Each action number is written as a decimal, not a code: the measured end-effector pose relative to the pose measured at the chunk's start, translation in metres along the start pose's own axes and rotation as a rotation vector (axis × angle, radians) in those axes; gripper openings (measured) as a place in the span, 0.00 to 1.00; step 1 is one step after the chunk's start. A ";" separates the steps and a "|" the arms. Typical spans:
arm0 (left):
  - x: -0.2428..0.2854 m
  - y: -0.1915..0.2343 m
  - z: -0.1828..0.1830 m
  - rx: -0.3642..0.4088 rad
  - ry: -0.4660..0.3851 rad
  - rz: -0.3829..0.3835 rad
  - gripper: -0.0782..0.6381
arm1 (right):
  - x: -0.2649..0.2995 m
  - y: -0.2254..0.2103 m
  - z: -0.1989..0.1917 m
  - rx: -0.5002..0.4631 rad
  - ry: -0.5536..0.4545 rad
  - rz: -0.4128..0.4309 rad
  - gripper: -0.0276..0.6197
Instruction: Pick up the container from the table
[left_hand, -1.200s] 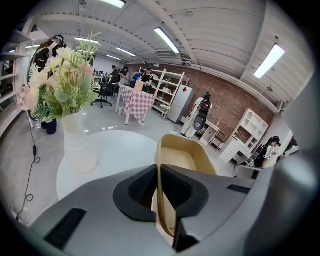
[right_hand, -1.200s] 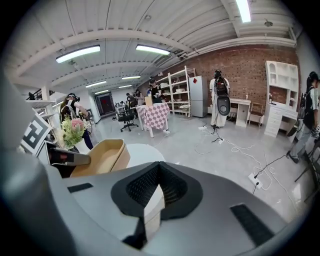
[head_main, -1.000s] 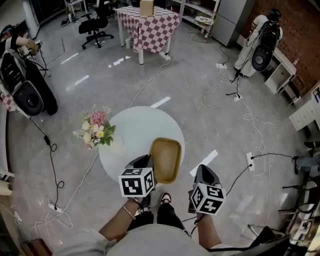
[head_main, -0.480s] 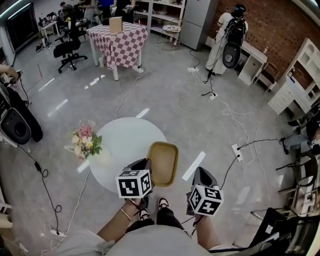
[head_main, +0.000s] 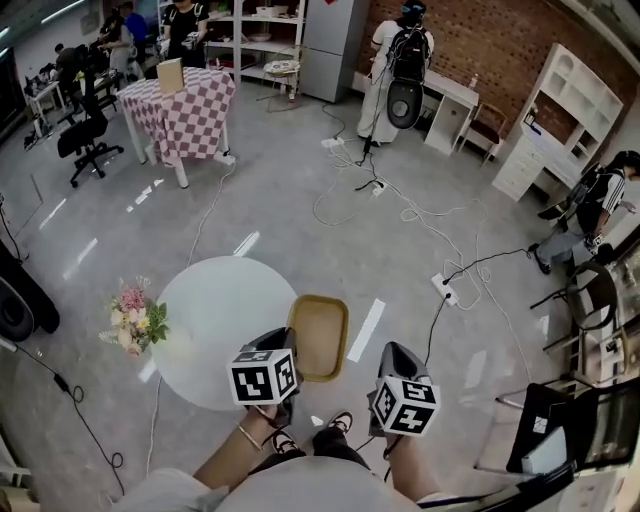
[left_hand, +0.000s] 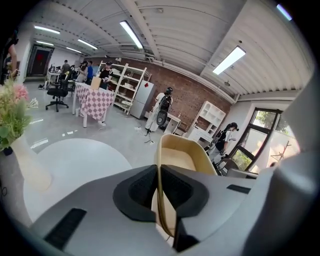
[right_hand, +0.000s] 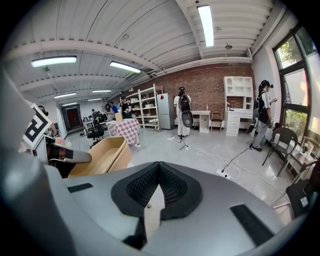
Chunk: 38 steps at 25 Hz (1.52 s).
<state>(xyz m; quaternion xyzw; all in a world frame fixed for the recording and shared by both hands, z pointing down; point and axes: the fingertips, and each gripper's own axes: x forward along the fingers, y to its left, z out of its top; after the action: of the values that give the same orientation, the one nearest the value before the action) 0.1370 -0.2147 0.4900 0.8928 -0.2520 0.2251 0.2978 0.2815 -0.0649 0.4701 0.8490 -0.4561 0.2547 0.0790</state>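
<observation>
The left gripper (left_hand: 158, 187) is clamping its fingers on the near wall of the tan container (head_main: 320, 335), which is overhanging the edge of the white tabletop (head_main: 215, 320); whether it is touching there is unclear. The right gripper (right_hand: 156, 175) is hanging beside it, fingers pressed together, empty.

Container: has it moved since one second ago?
Yes. The container, in the left gripper, now sticks past the table's right edge; earlier it lay inside it.

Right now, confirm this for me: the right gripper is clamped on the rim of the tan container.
Not right. It is the left gripper that is clamped on the rim of the tan container. The left gripper view shows the rim pinched between its jaws. The right gripper is shut with nothing between its jaws.
</observation>
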 end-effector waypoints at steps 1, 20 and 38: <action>0.004 -0.004 0.001 0.006 0.005 -0.009 0.16 | 0.000 -0.005 0.001 0.005 -0.002 -0.011 0.08; 0.075 -0.083 0.022 0.090 0.042 -0.072 0.16 | 0.015 -0.097 0.048 0.056 -0.098 -0.067 0.08; 0.119 -0.129 0.011 0.087 0.085 -0.044 0.16 | 0.045 -0.149 0.057 0.060 -0.100 -0.003 0.08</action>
<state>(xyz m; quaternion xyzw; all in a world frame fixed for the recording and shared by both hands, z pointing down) 0.3071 -0.1703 0.4938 0.8999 -0.2094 0.2667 0.2741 0.4439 -0.0336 0.4583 0.8634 -0.4502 0.2255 0.0308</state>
